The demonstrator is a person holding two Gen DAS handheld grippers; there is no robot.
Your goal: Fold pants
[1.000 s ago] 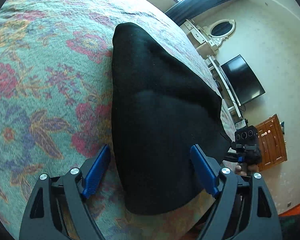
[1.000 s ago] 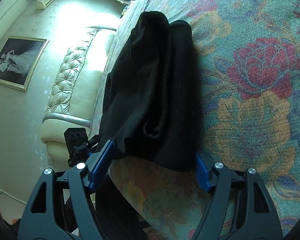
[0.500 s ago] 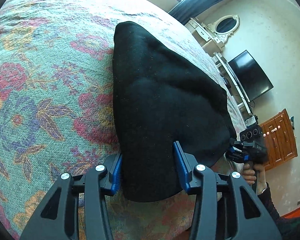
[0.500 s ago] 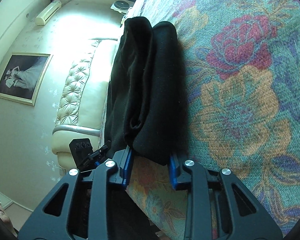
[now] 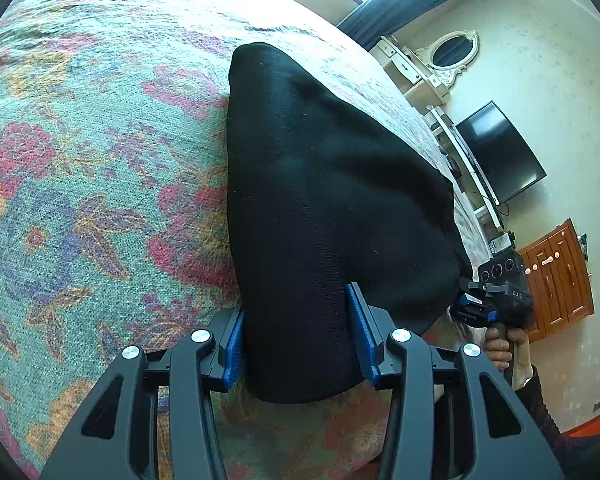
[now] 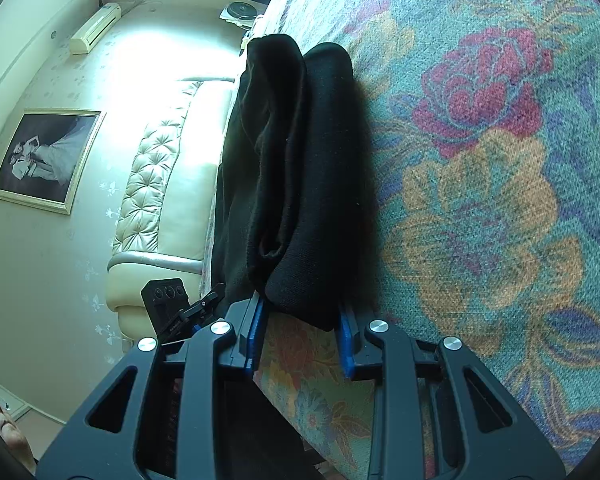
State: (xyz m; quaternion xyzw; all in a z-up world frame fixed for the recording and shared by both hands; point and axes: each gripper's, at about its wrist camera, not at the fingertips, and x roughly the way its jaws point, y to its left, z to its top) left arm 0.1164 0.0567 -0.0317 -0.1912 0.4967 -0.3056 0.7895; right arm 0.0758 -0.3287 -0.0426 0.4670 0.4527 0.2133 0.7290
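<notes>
The black pants (image 5: 320,200) lie folded in a thick bundle on the flowered bedspread (image 5: 80,160) near the bed's front edge. My left gripper (image 5: 298,344) is shut on the bundle's near left corner, blue pads pressing both sides. My right gripper (image 6: 300,332) is shut on the near right corner of the pants (image 6: 300,180), where the stacked layers show edge-on. The right gripper also shows in the left wrist view (image 5: 476,308), held by a hand, and the left gripper shows in the right wrist view (image 6: 196,312).
The bedspread (image 6: 500,200) stretches far beyond the pants. A cream tufted headboard (image 6: 160,184) stands at one end. A dresser with an oval mirror (image 5: 452,52), a wall TV (image 5: 496,152) and a wooden cabinet (image 5: 556,276) stand past the bed's other side.
Both grippers were open around the pants' near corners a second ago. They closed on the cloth and now hold it pinched.
</notes>
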